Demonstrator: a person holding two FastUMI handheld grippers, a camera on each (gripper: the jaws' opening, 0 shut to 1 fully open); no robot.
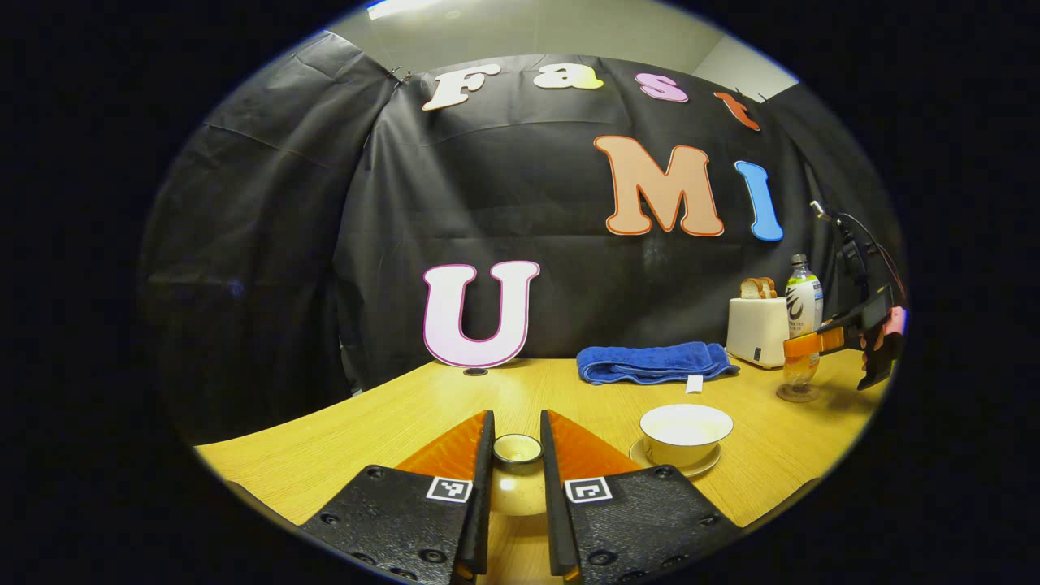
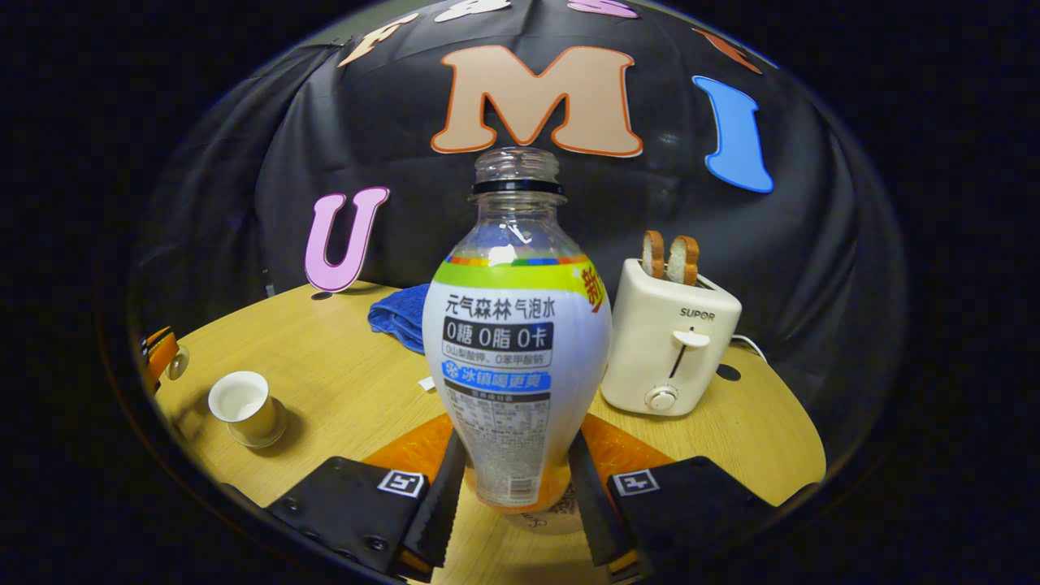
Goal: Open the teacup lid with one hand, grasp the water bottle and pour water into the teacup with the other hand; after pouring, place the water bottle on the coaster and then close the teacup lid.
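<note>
The lower part of the teacup lid is hidden between the left gripper fingers. In the right gripper view, the water bottle covers the coaster and part of the blue towel.

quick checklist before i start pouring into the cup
1. Lid off teacup: ok, cup open.
2. Left gripper holding the lid clear of the cup: ok.
3. Right gripper gripping the bottle: ok, both fingers press low on its body.
4. Bottle uncapped: ok.
5. Bottle upright: ok.
6. Enough water inside: cannot tell.
</note>
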